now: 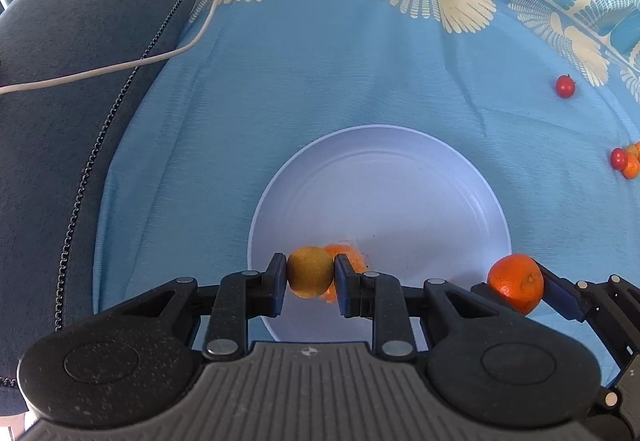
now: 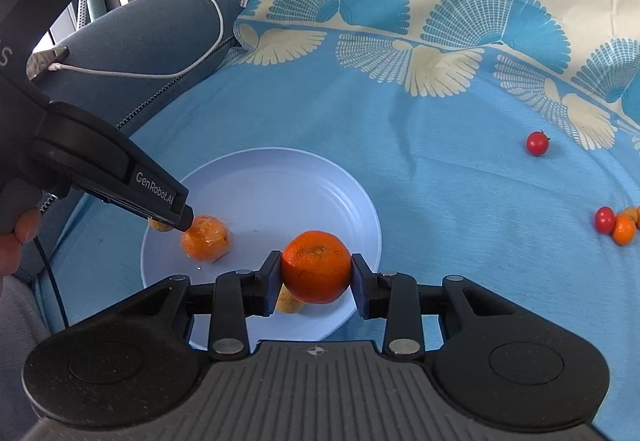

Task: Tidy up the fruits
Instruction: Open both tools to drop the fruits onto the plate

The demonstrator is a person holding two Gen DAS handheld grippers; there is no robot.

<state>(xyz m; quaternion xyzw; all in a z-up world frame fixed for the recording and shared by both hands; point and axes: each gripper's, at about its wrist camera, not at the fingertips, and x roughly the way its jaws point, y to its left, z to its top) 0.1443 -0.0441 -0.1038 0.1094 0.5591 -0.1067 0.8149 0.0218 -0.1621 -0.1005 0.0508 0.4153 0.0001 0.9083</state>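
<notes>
Left gripper (image 1: 310, 277) pinching a small yellow-green citrus fruit (image 1: 310, 278) between its fingers (image 1: 276, 277), low over the near rim of the white plate (image 1: 380, 177). Right gripper (image 2: 315, 273) clamped on a mandarin (image 2: 316, 267), fingers pressed to both its sides, above the plate's near-right edge. Already lying in the plate: a glossy, seemingly wrapped orange fruit (image 2: 206, 238) and a yellowish piece (image 2: 289, 303) half hidden under the held mandarin. Still out on the blue patterned cloth (image 1: 320, 81), well to the right: one cherry tomato (image 2: 537, 143) alone and a small cluster of tomato and tiny orange fruits (image 2: 616, 225).

Likely risks: released this close to the rim, either round fruit rolling off onto the cloth; dropped on the fruit beneath, bouncing or knocking it out; both grippers crowding one shallow plate and bumping each other.
</notes>
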